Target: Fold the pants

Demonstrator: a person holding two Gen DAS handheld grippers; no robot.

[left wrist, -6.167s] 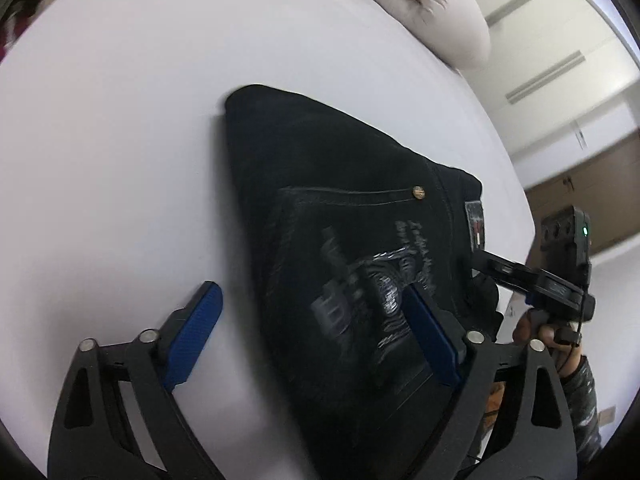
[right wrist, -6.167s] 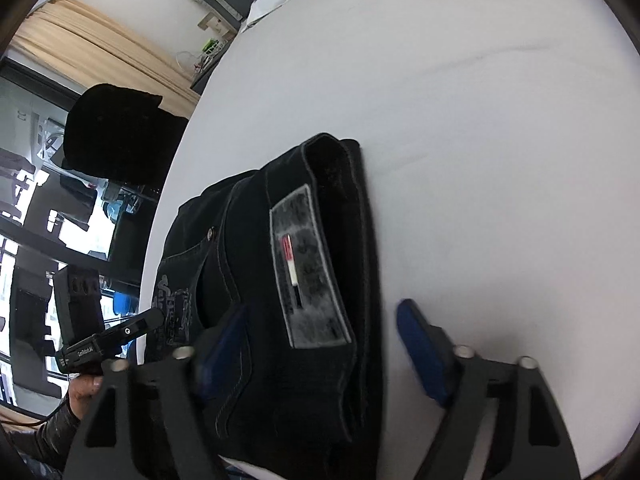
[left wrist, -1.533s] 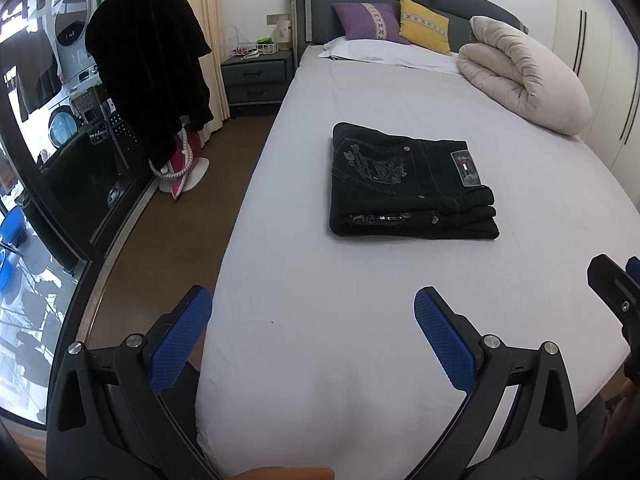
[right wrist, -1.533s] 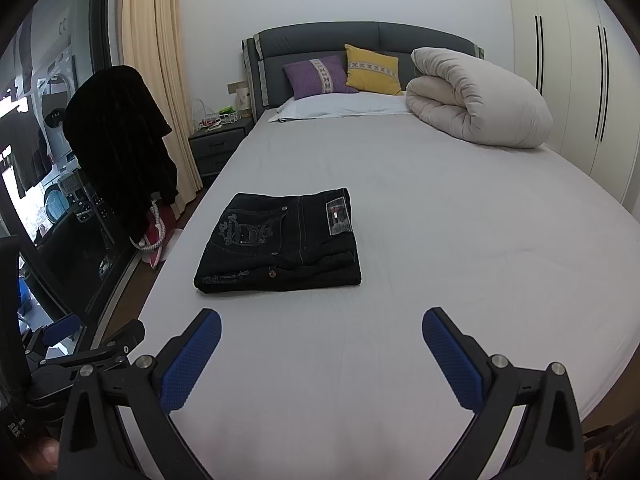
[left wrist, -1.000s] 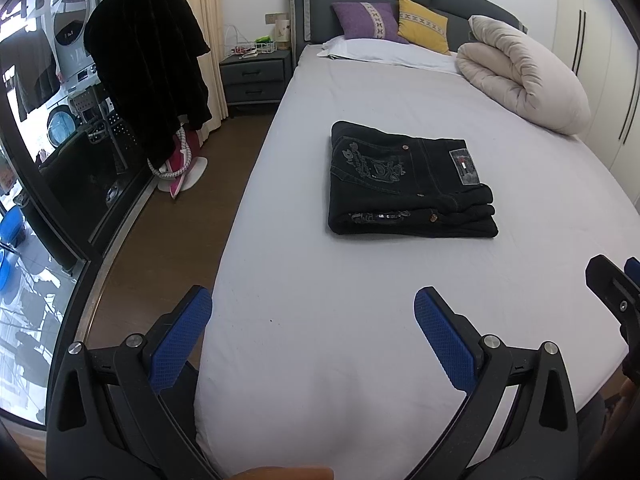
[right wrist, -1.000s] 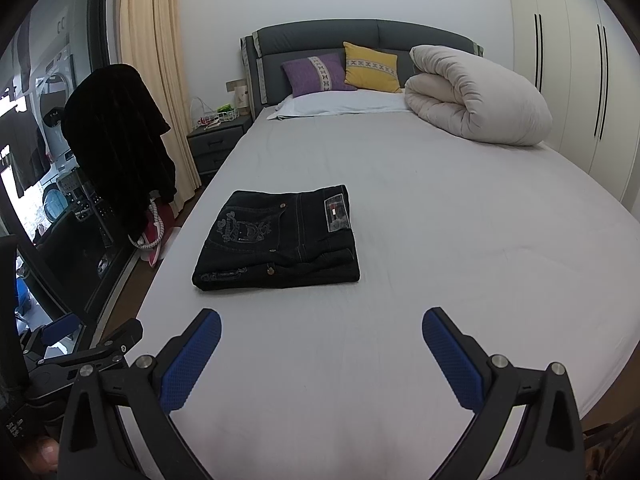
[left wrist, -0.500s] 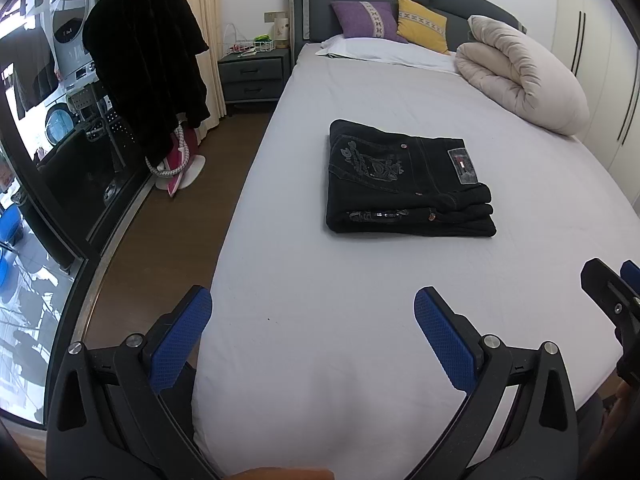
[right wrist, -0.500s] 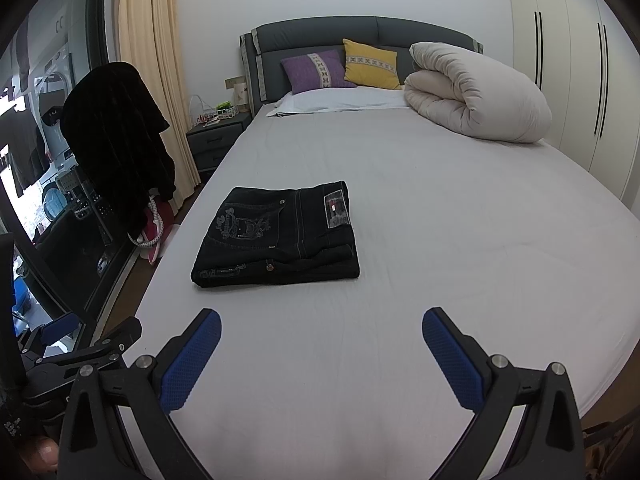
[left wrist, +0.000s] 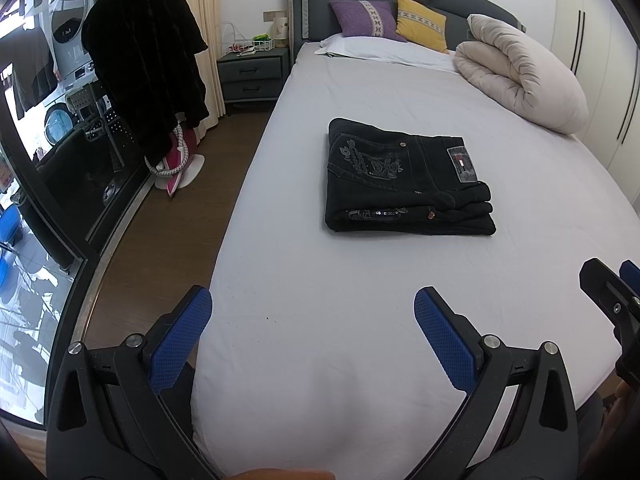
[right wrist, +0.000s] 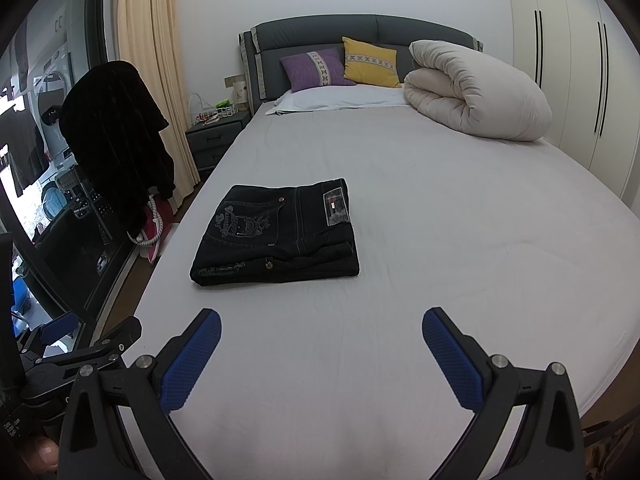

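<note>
Denim: black pants (left wrist: 404,178) are lying folded into a compact stacked rectangle on the bed (left wrist: 360,300), mid-frame in the left wrist view, centre-left in the right wrist view (right wrist: 276,232).
Stack: several layers are showing at the near edge, with the waistband patch and embroidered pocket facing up; edges are looking roughly square.
Left gripper (left wrist: 312,332): sitting at the bottom of its frame, blue fingers (left wrist: 182,338) spread wide, holding nothing, well apart from the pants.
Right gripper (right wrist: 320,354): sitting at the bottom of its frame, fingers (right wrist: 452,360) also spread wide and empty, well short of the stack.
Progress: judging the fold as essentially done; both tools are standing off at the foot of the bed.
Handling: likely heavy for cloth and fairly stiff, so it should be holding its creases; layers are probably sliding on each other if lifted from one corner.
Grip point: if any tidy-up is needed, I'd be pinching the whole stack at the near folded edge, one gripper at each end, all layers inside the fingers.
Avoid: grabbing only the top layer near the patch, which risks peeling the fold open.
Bedding: sheet is looking soft, so pressing down may be dragging wrinkles under the stack.
Background: rolled duvet (right wrist: 476,92) is sitting upper right, far from the work.
</note>
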